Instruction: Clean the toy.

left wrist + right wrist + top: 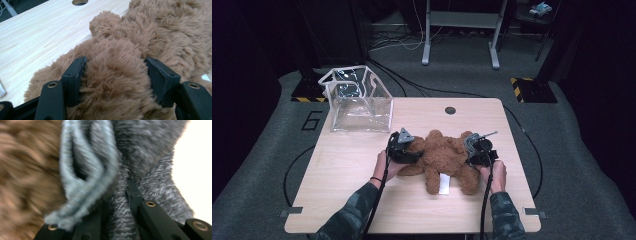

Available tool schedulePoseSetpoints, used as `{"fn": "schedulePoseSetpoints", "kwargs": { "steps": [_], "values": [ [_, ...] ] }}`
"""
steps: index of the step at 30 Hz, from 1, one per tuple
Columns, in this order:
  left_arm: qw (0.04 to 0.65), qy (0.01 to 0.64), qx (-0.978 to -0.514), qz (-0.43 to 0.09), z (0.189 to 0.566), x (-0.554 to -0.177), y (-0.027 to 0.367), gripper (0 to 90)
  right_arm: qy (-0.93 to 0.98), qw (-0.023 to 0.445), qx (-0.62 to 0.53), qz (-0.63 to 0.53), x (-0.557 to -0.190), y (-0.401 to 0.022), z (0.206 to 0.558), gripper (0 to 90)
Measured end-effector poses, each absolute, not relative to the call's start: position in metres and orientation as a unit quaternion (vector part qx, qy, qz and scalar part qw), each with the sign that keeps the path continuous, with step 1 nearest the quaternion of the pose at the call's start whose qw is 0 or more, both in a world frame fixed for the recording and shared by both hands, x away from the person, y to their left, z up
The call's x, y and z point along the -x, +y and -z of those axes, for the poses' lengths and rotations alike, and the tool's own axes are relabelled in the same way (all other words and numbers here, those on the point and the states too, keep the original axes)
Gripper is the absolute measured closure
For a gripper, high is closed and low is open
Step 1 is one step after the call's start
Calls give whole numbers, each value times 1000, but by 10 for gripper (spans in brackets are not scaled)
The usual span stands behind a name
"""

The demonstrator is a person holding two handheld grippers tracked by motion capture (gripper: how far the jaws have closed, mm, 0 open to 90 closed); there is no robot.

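We have the brown teddy bear (443, 159) lying mid-desk, our left gripper (115, 75) clenched on a plush limb and our right gripper (120, 202) pinching its grey knit garment (150, 157). We should probably pull the knit gently, keeping the bear steady against the desk (362, 170).

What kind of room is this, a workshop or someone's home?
Probably a lab or recording studio, not a home: a lone wooden table on grey carpet, cables trailing over the floor, hazard-striped stand bases, dark surroundings, and a teddy bear as the test object.
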State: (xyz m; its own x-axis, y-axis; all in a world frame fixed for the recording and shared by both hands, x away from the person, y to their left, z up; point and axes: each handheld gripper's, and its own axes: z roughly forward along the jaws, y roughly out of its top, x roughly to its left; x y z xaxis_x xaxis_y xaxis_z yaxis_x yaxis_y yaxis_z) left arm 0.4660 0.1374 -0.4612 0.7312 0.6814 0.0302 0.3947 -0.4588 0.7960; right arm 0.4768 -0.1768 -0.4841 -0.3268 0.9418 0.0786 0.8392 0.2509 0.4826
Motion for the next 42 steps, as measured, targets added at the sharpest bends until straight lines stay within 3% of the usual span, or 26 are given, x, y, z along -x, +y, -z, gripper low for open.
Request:
{"fn": "schedulePoseSetpoints", "kwargs": {
  "steps": [6, 11, 16, 23, 29, 34, 42],
  "values": [
    [407, 322, -836, -177, 461, -466, 137, 366, 758, 140, -573, -280, -459, -193, 443, 780],
    [408, 322, -835, -180, 461, -466, 137, 367, 759, 143, -549, -321, -452, -180, 418, 780],
    [407, 324, -834, -181, 461, -466, 137, 366, 775, 122, -544, -298, -465, -163, 440, 783],
    [409, 326, -833, -182, 462, -465, 136, 367, 790, 99, -558, -236, -472, -173, 482, 783],
    [407, 325, -834, -181, 461, -465, 136, 367, 762, 126, -573, -274, -450, -189, 452, 780],
    [407, 326, -834, -182, 461, -465, 136, 367, 768, 145, -545, -304, -424, -176, 421, 777],
    [398, 328, -836, -190, 460, -463, 133, 367, 783, 122, -545, -273, -421, -160, 452, 775]
  ]
}}
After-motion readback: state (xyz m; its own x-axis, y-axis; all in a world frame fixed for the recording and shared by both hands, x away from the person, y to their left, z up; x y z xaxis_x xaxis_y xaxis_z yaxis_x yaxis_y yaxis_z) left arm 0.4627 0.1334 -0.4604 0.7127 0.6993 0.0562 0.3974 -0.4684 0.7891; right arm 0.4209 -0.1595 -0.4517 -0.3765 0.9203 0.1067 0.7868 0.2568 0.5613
